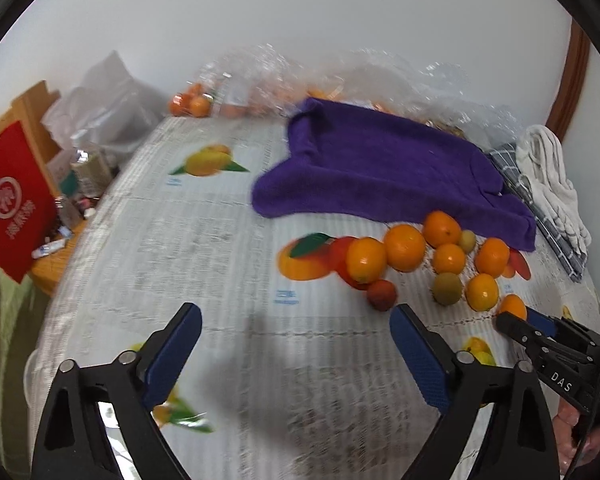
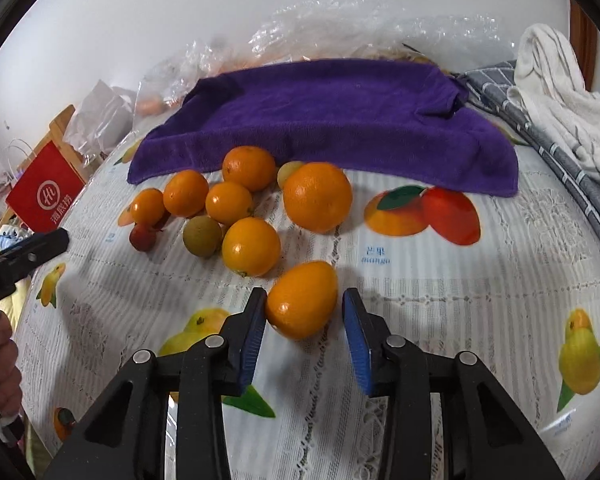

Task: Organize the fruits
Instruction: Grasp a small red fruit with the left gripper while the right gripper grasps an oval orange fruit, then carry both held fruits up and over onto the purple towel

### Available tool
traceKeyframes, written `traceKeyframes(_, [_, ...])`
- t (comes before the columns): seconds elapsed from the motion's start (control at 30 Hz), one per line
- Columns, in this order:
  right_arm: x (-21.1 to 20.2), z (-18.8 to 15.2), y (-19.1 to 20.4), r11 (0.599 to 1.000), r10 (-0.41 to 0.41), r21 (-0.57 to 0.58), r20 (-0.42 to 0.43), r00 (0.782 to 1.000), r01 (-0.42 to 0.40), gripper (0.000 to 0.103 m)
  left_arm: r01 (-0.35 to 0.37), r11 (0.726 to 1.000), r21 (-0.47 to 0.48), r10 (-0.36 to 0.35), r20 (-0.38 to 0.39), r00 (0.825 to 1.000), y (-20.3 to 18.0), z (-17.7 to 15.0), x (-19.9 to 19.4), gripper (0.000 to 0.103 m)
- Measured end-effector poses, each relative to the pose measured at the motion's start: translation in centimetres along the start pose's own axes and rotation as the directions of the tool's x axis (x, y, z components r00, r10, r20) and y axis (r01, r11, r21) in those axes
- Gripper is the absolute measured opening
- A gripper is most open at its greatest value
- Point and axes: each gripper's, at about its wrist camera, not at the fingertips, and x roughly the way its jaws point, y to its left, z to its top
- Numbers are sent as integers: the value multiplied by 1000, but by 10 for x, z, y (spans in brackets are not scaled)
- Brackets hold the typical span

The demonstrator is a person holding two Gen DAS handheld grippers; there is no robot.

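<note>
The right claw point(image 2: 304, 295) is nearest, narrowed around one orange point(image 2: 302, 304) near the front of the desk point(image 2: 460, 300). Its left pad touches the peel and the right pad stands just off it, so the fruit is bracketed, not clamped. The left claw point(image 1: 296, 312) hangs wide open over bare tablecloth point(image 1: 204, 240), with nothing between its fingers.

The desk is covered by a white, lace-patterned cloth printed with pictures of mangoes and lemons.

Just beyond the bracketed orange lies the loose pile: six more oranges, the biggest one point(image 2: 318, 196) at the right of the group, making seven in all. Among them are two dull green-brown fruits point(image 2: 202, 236) and one small red fruit point(image 2: 142, 237); a second red one may sit behind it, but that is unclear.

Behind the pile a single purple towel point(image 2: 324, 120) is spread flat. At the far right corner lie a grey checked cloth point(image 2: 540, 136) and a white cloth point(image 2: 552, 92). Along the far edge are crumpled clear plastic bags point(image 1: 260, 76), some holding further oranges, too blurred to count. A red paper bag point(image 1: 12, 200) stands off the left edge. A plain white wall point(image 1: 300, 8) backs the room.
</note>
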Motion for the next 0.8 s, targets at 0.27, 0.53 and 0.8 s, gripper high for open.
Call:
traceKeyframes(0.27, [-12,7,-29,999,-50,19,25,998,50,36,63,996,57,-60,-63,996,-32,0,37,66])
traceKeyframes(0.53, [-12,14,-45,996,-84,26,27,996,83,36,35,994,101,-31,-47,998,-46,0,45,36])
traceKeyframes(0.8, [-14,24,-36,997,-77,28,28,997,76,36,85,992,89,-77,-88,993,-41,4,39,23])
